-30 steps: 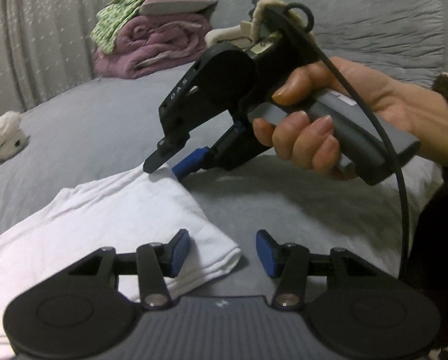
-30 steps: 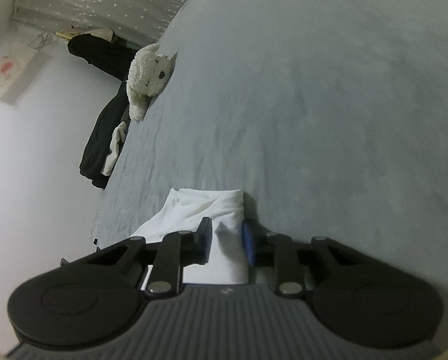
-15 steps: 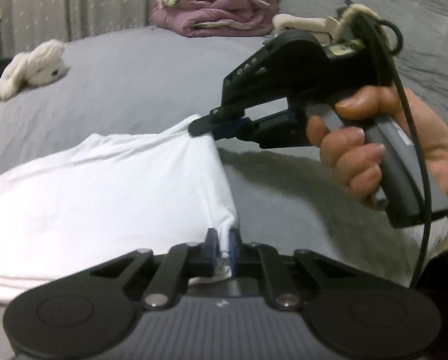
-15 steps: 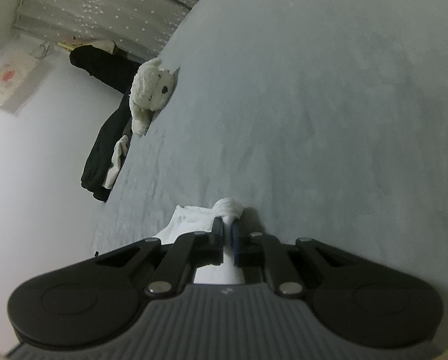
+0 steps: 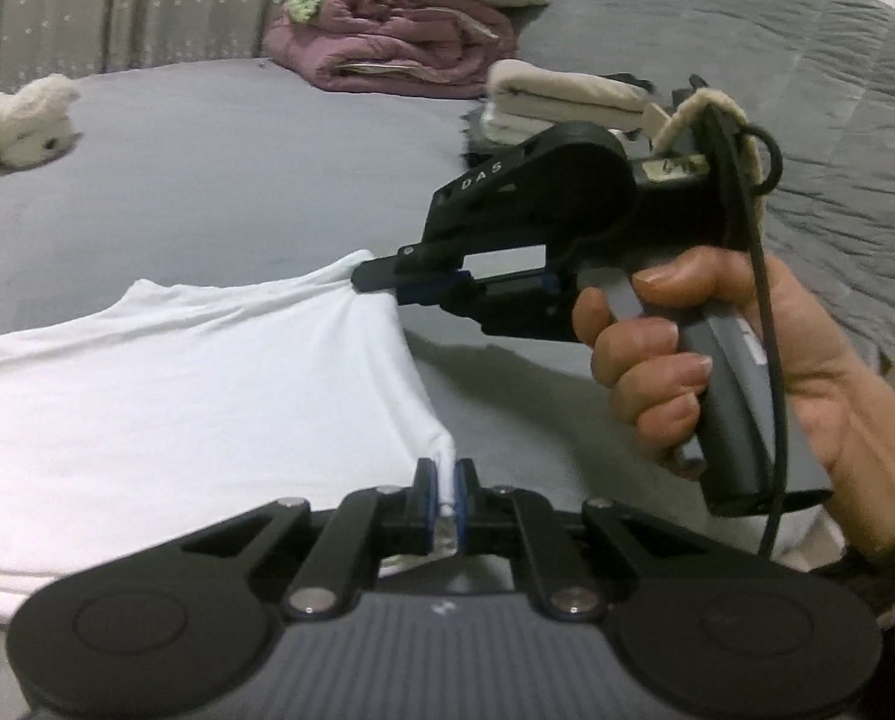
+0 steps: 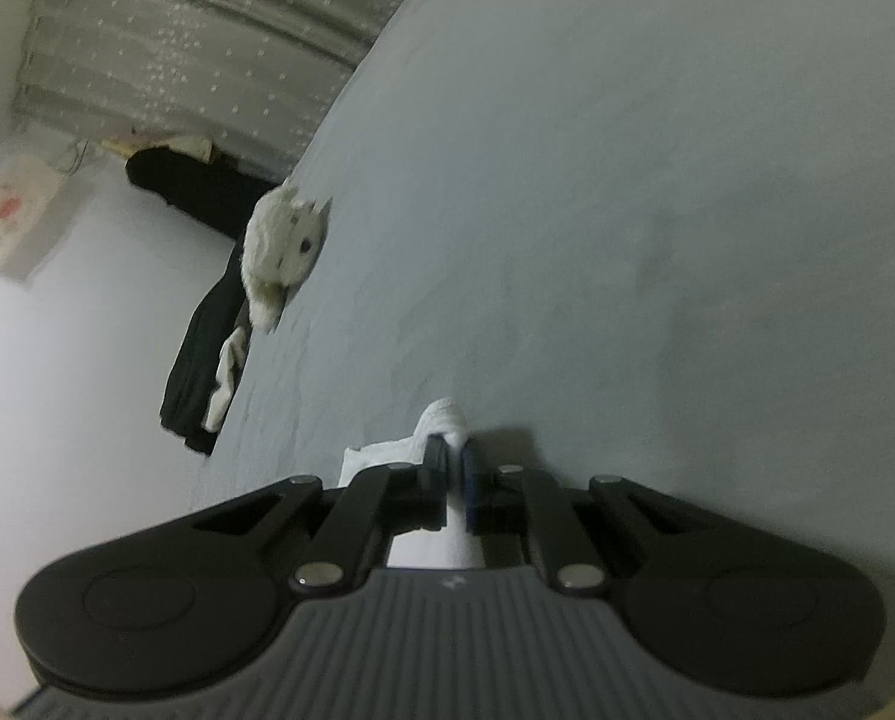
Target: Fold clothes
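Gripping white shirt, right hand-held gripper marked "DAS"

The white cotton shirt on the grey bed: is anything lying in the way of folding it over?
Nothing visible. Both the left gripper and right gripper already pinch corners of the white cotton shirt, and the grey bedspread beside it is bare up to the plush toy.

bed: grey cover, wide
curtain: grey, dotted, behind bed
wall: pale, plain
light: dim, indoor
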A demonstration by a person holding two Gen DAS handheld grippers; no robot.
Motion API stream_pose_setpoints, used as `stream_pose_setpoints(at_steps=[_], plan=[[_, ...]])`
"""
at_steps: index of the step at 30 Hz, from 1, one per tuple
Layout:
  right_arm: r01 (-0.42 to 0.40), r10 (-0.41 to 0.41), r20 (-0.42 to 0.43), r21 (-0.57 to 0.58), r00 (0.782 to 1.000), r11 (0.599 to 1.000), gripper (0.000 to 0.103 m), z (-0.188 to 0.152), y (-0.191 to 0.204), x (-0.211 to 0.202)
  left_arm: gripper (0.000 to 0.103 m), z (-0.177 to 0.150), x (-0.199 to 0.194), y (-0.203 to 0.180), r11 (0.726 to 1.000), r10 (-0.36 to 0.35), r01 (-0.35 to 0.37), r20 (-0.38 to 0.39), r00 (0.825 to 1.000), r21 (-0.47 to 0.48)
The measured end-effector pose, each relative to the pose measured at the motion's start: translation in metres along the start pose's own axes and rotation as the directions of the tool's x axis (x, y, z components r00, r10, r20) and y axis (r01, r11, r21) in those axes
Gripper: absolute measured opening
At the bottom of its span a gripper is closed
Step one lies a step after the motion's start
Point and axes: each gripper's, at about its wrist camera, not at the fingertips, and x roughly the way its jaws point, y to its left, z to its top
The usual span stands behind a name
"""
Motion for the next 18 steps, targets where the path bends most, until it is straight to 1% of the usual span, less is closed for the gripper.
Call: stream_pose_setpoints(at_steps=[4,5,7,10,12,14,16,17,18], plan=[[0.023,-0.025,0.057,0.035,0.998,0.999,0.007,0.011,-0.019,-0.027,0.005,0.001,0.009,-0.023,0.998,-0.066,0.066,0.006,0.998,0.015],[0.031,-0.034,0.077,0.046,0.996,0.998,0.003,0.013,-0.024,-0.034,0.005,0.001,0.012,-0.029,0.997,-0.082,0.082,0.008,0.997,0.018],[0.038,-0.045,0.110,0.066,0.993,0.997,0.003,0.019,-0.033,-0.046,0.005,-0.001,0.012,-0.030,0.996,-0.086,0.086,0.008,0.996,0.013],[0.003,-0.011,0.109,0.080,0.994,0.997,0.003,0.022,-0.036,-0.053,0.005,-0.003,0.013,-0.031,0.996,-0.088,0.088,0.009,0.996,0.002],[-0.011,0.004,0.097,0.068,0.995,0.998,0.012,0.022,-0.033,-0.051,0.005,-0.005,0.013,-0.031,0.996,-0.090,0.090,0.009,0.996,-0.005],[-0.007,0.004,0.079,0.039,0.997,0.999,0.013,0.021,-0.026,-0.044,0.005,-0.007,0.014,-0.032,0.996,-0.091,0.091,0.010,0.996,-0.012],[-0.002,0.001,0.038,0.012,0.999,1.000,0.016,0.020,-0.021,-0.032,0.005,-0.008,0.014,-0.032,0.995,-0.093,0.093,0.010,0.996,-0.019],[0.005,-0.005,0.013,-0.003,1.000,1.000,0.025,0.019,-0.017,-0.025,0.005,-0.009,0.014,-0.032,0.995,-0.094,0.094,0.010,0.996,-0.023],[0.017,-0.017,-0.001,-0.018,1.000,1.000,0.041,0.017,-0.014,-0.019,0.005,-0.010,0.015,-0.033,0.995,-0.094,0.095,0.010,0.995,-0.026]])
